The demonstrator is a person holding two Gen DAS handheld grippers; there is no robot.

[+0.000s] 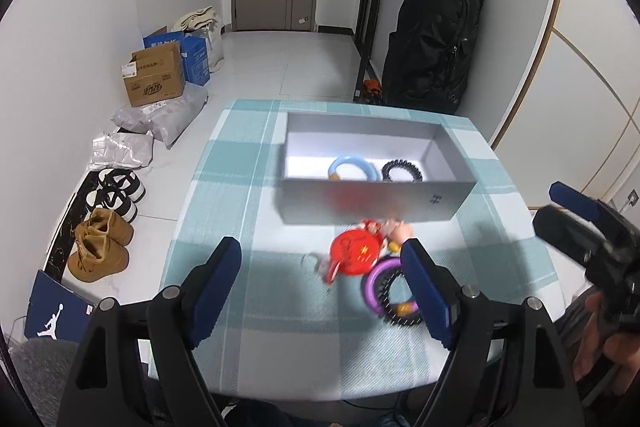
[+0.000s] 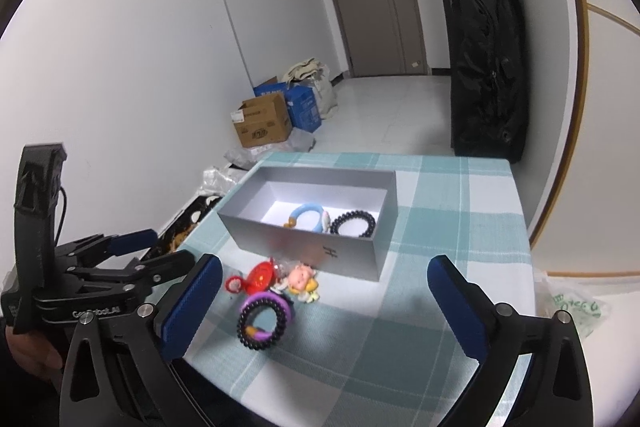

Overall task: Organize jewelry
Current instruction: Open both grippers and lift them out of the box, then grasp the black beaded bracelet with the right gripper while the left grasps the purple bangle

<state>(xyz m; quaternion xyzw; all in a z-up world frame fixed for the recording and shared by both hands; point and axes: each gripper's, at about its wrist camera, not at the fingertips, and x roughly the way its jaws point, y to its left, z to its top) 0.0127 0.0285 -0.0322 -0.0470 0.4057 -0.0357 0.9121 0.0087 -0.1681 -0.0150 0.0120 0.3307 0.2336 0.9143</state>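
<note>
Jewelry sits in two groups on the checked tablecloth [image 1: 248, 327]: some already inside the grey box [image 1: 376, 199], the rest loose in front of its near wall. Left to right in the box: a light-blue bangle [image 1: 352, 166], then a black coil bracelet [image 1: 401, 171], both flat on the floor, likely sorted. Loose pile, left to right: red round charm [image 1: 356, 251], a small doll-face trinket [image 2: 302, 277] just beside it, and a purple ring [image 1: 372, 281] overlapping another black coil band [image 2: 262, 325]. Pile lies near the box, probably staged for short transfers.

Left gripper [image 1: 324, 283] points steeply down over the pile, fingers apart, nothing between the pads; the right finger partly covers the purple ring. Right gripper [image 2: 322, 301] tilts down more shallowly from the near edge, fingers spread wide, empty. A hand [image 2: 32, 351] grips the left tool's handle.
</note>
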